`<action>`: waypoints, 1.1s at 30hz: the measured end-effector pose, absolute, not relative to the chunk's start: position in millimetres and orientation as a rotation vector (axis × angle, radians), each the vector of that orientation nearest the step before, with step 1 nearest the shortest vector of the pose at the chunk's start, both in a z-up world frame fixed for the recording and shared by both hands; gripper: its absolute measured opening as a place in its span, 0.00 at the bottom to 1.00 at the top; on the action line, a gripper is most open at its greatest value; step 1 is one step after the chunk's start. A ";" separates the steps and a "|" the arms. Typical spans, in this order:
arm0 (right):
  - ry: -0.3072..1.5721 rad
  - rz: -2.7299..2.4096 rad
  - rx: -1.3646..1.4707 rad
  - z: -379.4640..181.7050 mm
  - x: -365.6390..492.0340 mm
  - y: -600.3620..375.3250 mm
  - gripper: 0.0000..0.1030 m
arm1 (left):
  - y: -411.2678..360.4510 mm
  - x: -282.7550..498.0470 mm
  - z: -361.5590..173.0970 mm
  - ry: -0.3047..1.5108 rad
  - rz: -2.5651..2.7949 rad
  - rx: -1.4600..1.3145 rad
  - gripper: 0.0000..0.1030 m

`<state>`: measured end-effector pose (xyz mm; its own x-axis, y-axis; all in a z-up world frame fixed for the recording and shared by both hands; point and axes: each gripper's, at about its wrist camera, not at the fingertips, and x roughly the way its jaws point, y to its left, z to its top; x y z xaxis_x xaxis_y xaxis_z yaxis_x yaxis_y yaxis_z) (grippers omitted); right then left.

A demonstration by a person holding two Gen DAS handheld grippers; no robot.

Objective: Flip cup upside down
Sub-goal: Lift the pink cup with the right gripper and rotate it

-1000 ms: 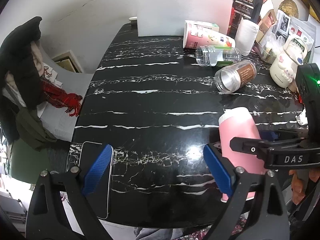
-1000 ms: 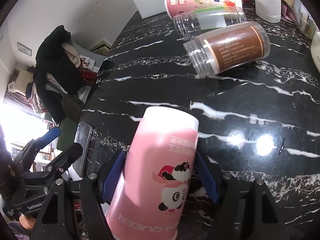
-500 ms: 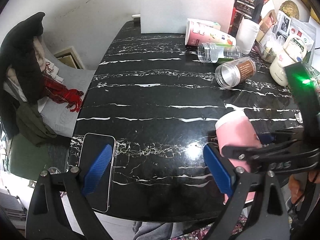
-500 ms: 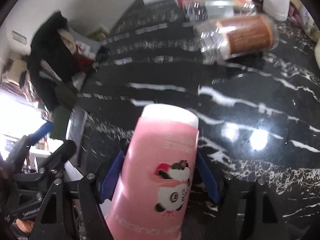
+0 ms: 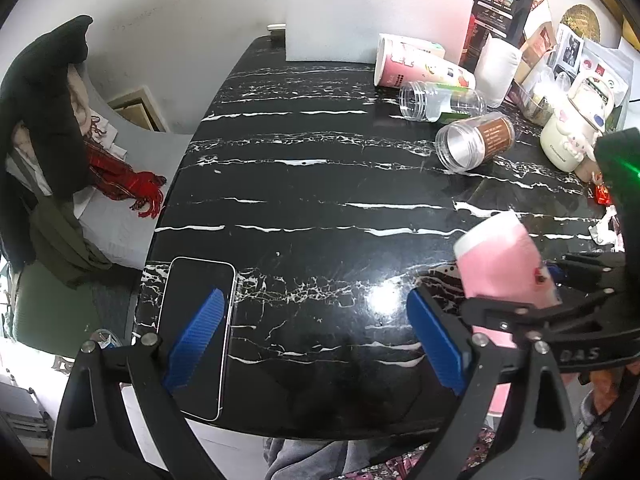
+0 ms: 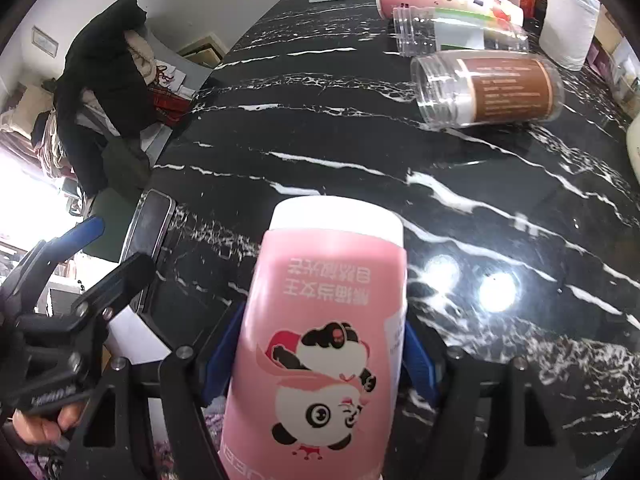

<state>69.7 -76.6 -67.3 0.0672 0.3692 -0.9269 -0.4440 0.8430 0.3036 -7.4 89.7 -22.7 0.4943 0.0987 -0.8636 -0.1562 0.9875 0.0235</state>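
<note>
A pink paper cup with a panda print [image 6: 320, 340] is clamped between the blue pads of my right gripper [image 6: 316, 352]. It is tilted, its white end pointing away over the black marble table [image 6: 360, 132], its print upside down. The cup also shows in the left wrist view [image 5: 500, 268] at the right, held by the right gripper [image 5: 560, 320] above the table's near right part. My left gripper [image 5: 316, 340] is open and empty over the table's front edge.
A phone [image 5: 200, 328] lies at the front left corner under my left finger. Two clear jars [image 5: 472, 140] and another paper cup [image 5: 416, 68] lie on their sides at the back right, among boxes and a white mug [image 5: 572, 140]. Clothes hang on a chair [image 5: 44, 120] at left.
The right gripper has lifted and turned the pink cup, so its white end points further up and away. The left gripper has risen a little, showing more of the phone.
</note>
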 end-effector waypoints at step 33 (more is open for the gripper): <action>1.343 0.556 -0.021 -80.0 66.6 -62.0 0.87 | 96.8 -18.6 -26.3 1.051 0.184 -0.069 0.90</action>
